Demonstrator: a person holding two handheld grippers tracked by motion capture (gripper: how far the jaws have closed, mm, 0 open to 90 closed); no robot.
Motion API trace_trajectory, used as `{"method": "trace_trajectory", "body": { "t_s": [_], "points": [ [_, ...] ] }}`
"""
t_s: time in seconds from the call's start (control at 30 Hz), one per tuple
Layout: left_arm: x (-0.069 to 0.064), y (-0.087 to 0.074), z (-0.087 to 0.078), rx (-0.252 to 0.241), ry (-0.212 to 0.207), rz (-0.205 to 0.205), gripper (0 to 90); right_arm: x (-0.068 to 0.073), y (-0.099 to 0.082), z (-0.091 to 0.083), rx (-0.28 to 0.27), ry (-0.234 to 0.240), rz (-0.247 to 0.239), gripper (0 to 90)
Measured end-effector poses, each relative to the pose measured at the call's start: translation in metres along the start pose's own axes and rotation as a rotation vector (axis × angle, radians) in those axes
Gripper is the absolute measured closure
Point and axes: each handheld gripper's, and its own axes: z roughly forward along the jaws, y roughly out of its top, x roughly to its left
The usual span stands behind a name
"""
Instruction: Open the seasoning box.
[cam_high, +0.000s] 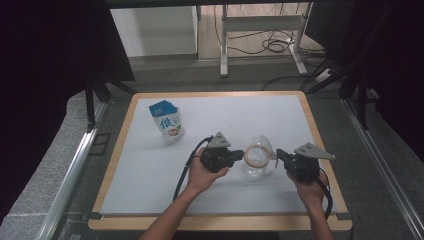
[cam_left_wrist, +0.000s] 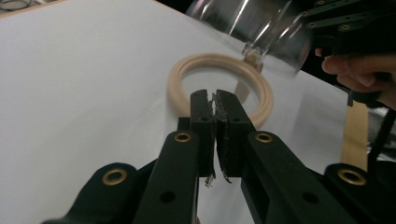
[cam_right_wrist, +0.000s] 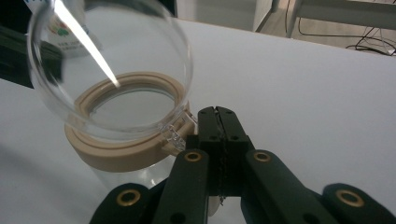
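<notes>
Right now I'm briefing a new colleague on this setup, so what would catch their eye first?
Most likely the clear glass jar near the middle of the white table, its beige-rimmed lid swung open. The left gripper and the right gripper meet it from either side, both with jaws shut. A blue-topped pouch stands alone further back on the left.

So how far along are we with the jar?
Done: the jar has its lid open above the ring. In hand: the left gripper and right gripper are both shut at the ring's edge; whether either pinches it is unclear. Left: probably filling, since the pouch stands apart, untouched.
</notes>
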Motion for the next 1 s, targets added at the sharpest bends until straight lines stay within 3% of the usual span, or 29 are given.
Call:
{"method": "trace_trajectory", "body": {
  "t_s": [0.13, 0.43, 0.73, 1.0],
  "points": [
    [0.002, 0.011, 0.017, 0.009, -0.031, -0.021, 88.1, 0.000, -0.001, 0.000, 0.000, 0.002, 0.002, 90.0],
    [0.002, 0.015, 0.009, -0.008, -0.042, -0.027, 90.0, 0.000, 0.000, -0.002, -0.008, 0.008, 0.000, 90.0],
    [-0.003, 0.018, 0.012, 0.011, -0.050, -0.006, 90.0, 0.000, 0.000, -0.008, -0.033, 0.010, -0.011, 90.0],
    [-0.007, 0.026, 0.012, 0.012, -0.047, 0.009, 90.0, 0.001, -0.002, -0.005, -0.020, 0.022, -0.012, 90.0]
  ]
}}
